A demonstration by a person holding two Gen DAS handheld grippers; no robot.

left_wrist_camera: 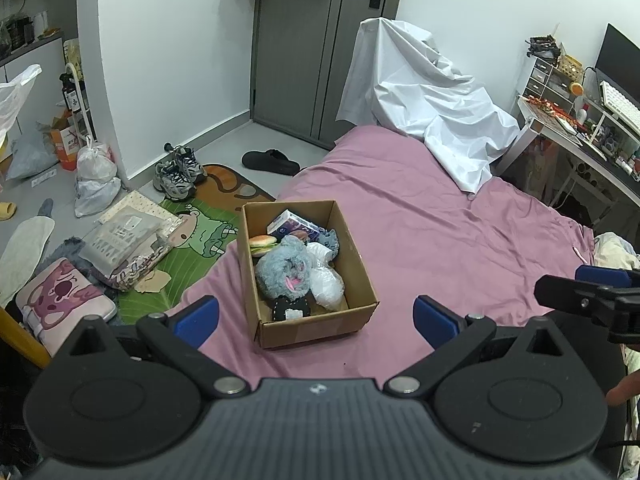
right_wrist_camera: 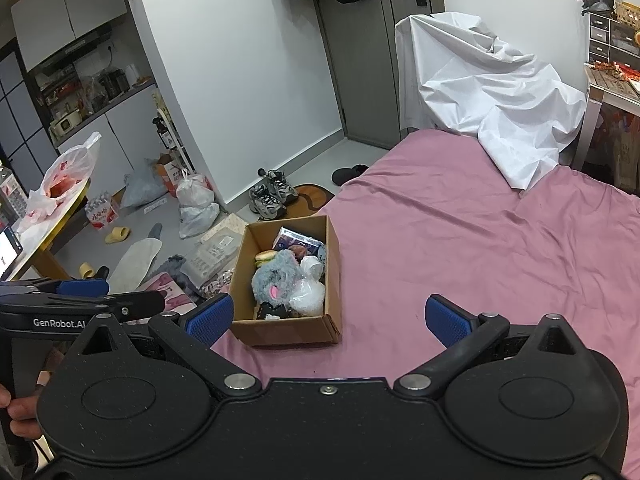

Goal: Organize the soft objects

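An open cardboard box (left_wrist_camera: 360, 268) (right_wrist_camera: 333, 276) stands on the pink bed sheet (left_wrist_camera: 440, 232) (right_wrist_camera: 480, 240) near the bed's left edge. It holds a grey plush toy (left_wrist_camera: 284, 268) (right_wrist_camera: 276, 278), a burger toy (left_wrist_camera: 262, 242) (right_wrist_camera: 265, 257), a white plastic bag (left_wrist_camera: 326, 280) (right_wrist_camera: 308, 294), a purple-white packet (left_wrist_camera: 292, 222) (right_wrist_camera: 294, 240) and a black soft item (left_wrist_camera: 290, 306) (right_wrist_camera: 272, 311). My left gripper (left_wrist_camera: 316, 318) is open and empty, just before the box. My right gripper (right_wrist_camera: 330, 318) is open and empty, beside the box's near right corner.
A white sheet (left_wrist_camera: 424, 100) (right_wrist_camera: 492, 96) drapes over something at the bed's far end. A desk (left_wrist_camera: 580, 136) stands at the right. On the floor to the left lie a green mat (left_wrist_camera: 192, 240), sneakers (left_wrist_camera: 178, 172) (right_wrist_camera: 270, 196), bags and packages (left_wrist_camera: 128, 244).
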